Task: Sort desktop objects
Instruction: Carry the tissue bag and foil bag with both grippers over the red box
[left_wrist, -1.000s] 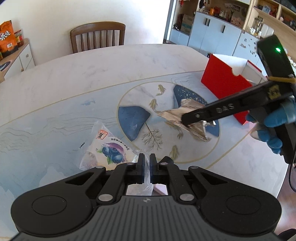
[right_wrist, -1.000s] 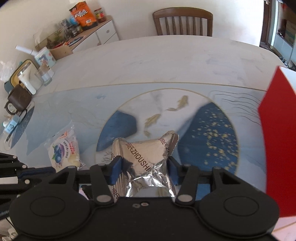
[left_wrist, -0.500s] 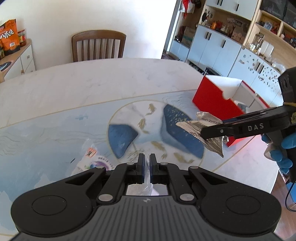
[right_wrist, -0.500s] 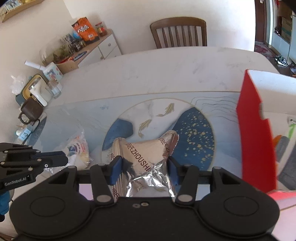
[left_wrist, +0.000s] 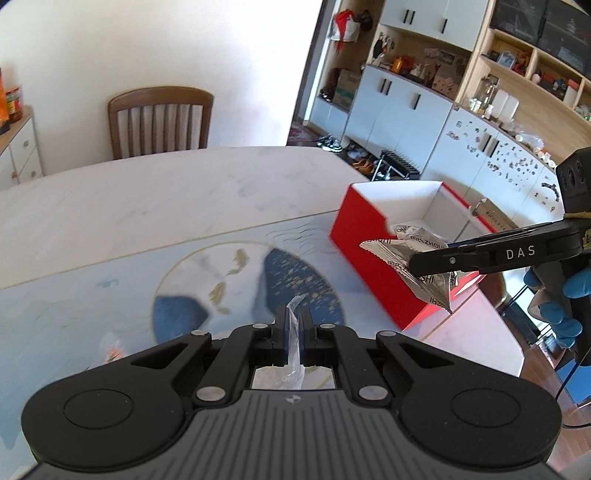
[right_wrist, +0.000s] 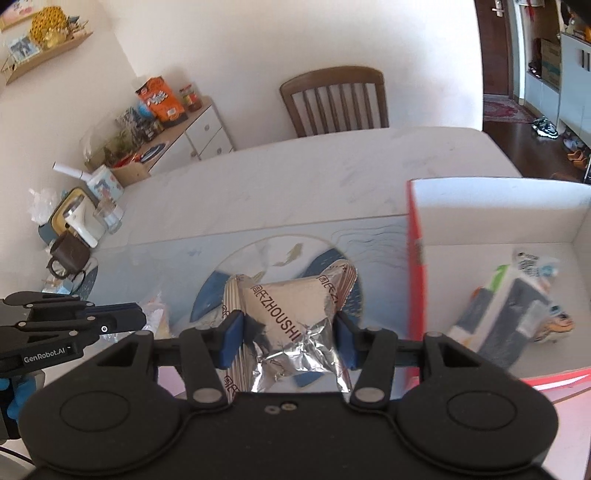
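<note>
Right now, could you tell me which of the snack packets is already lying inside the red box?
The white, green and grey packet, lying on the red box's floor. The silver foil packet is in the right claw, the clear wrapper in the left claw.

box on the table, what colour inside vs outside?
The box is red outside, white inside; the left wrist view shows it best.

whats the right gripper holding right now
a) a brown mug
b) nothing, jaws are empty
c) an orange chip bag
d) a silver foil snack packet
d: the right gripper has its blue pads pressed on both sides of a crinkled silver foil packet, carried beside the red box; the left wrist view shows the same packet pinched in front of the box.
</note>
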